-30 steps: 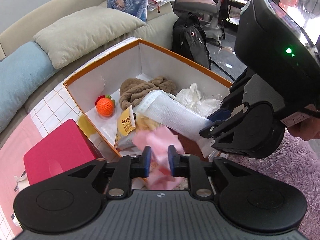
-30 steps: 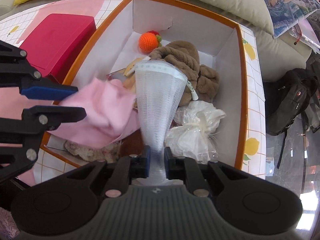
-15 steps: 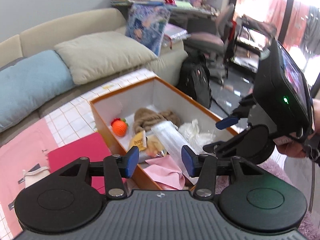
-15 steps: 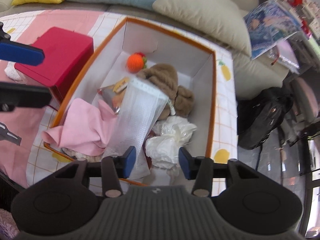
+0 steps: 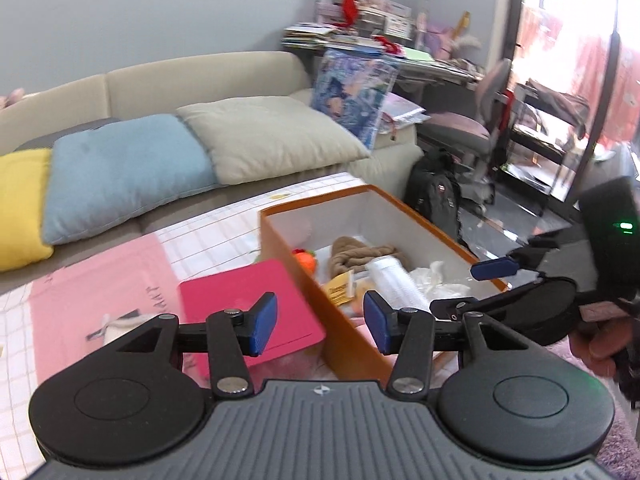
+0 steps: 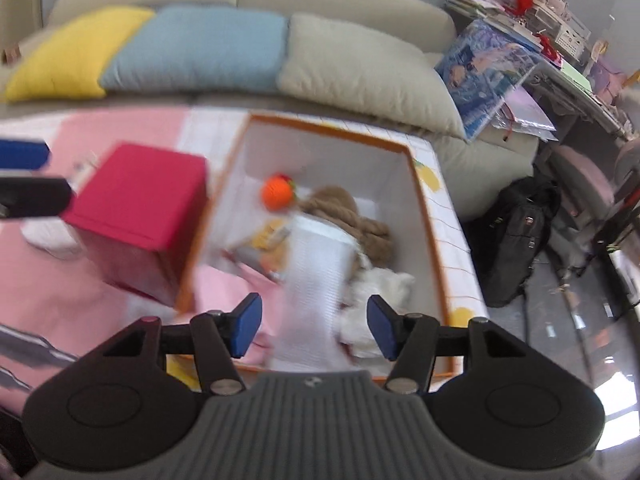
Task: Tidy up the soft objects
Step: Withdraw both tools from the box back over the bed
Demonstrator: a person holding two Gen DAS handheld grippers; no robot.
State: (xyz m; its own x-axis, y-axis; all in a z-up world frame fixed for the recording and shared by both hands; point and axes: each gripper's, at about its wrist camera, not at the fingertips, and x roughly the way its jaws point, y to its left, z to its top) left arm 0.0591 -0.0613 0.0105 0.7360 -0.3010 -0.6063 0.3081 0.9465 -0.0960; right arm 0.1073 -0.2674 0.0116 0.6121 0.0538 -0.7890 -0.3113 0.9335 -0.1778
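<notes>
An orange-rimmed white box (image 5: 424,216) (image 6: 424,184) holds soft things: an orange knitted ball (image 6: 277,196) (image 5: 306,260), a brown plush cloth (image 6: 352,216) (image 5: 356,252), a white mesh roll (image 6: 320,276) (image 5: 390,280), white crumpled fabric (image 6: 380,292) (image 5: 438,280) and a pink cloth (image 6: 236,292) at its near end. My left gripper (image 5: 320,322) is open and empty, raised before the box. My right gripper (image 6: 314,326) is open and empty above the box's near end; it also shows in the left wrist view (image 5: 494,270).
A red box (image 5: 244,304) (image 6: 140,208) stands left of the orange box on a pink and white checked cloth (image 5: 100,280). A sofa with yellow, blue and beige cushions (image 6: 200,48) is behind. A black backpack (image 6: 516,240) lies on the floor at right.
Both grippers opened and let go: the left dropped the pink cloth, the right the white mesh roll, both into the box. Both then rose and pulled back from the box.
</notes>
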